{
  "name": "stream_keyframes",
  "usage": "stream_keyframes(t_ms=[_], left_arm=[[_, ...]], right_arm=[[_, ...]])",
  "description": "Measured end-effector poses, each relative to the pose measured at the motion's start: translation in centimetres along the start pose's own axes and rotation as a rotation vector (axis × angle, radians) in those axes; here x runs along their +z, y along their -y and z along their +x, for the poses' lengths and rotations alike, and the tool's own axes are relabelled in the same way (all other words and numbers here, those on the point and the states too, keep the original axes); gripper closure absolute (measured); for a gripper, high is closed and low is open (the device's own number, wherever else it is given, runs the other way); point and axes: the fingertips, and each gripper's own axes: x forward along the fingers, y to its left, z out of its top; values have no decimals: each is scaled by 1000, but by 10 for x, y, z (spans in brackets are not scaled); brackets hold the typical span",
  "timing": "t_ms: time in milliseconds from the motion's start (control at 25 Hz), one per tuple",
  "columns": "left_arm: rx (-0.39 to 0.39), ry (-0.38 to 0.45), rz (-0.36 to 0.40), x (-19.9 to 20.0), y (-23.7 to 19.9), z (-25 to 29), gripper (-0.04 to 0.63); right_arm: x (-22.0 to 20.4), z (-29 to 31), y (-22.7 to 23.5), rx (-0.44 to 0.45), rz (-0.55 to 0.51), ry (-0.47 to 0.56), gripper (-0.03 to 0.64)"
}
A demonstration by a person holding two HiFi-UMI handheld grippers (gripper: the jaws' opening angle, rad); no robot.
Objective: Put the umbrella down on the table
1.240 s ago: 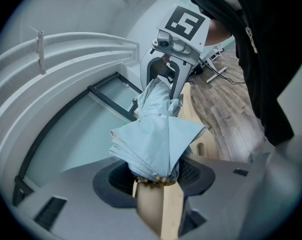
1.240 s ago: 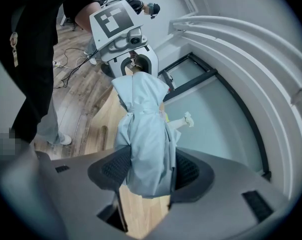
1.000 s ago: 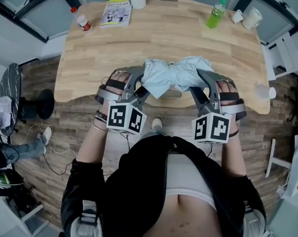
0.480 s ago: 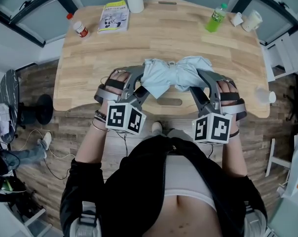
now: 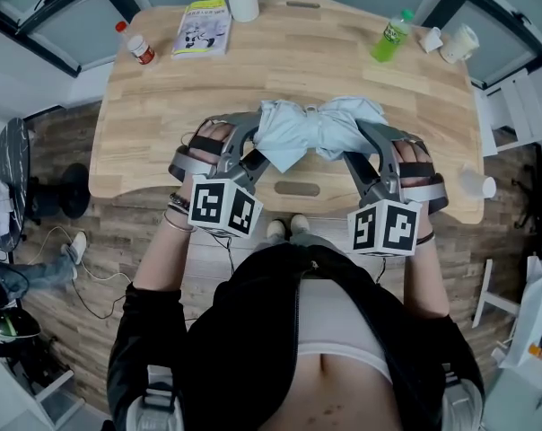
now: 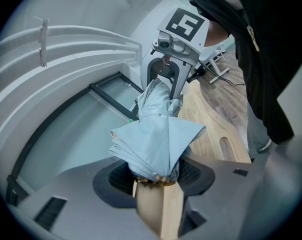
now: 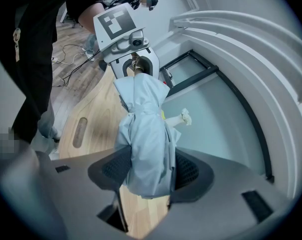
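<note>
folded umbrella (image 5: 314,133) held at both ends, just above the surface (image 5: 298,61)
the left gripper (image 6: 153,179) jaws are clenched on one end of the umbrella, and the right gripper (image 7: 148,171) jaws are clenched on the cloth at the other end, so it spans from jaws to jaws. lower both ends together and keep it level. let go only once the cloth rests on the wood.
</note>
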Motion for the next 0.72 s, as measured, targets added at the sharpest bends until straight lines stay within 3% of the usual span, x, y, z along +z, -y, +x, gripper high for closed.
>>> stream_keyframes(t_ms=[720], left_arm=[[-21,-1,-58,-19,2,44,380]], right_arm=[[-23,46,-1,36,-48,26,364]])
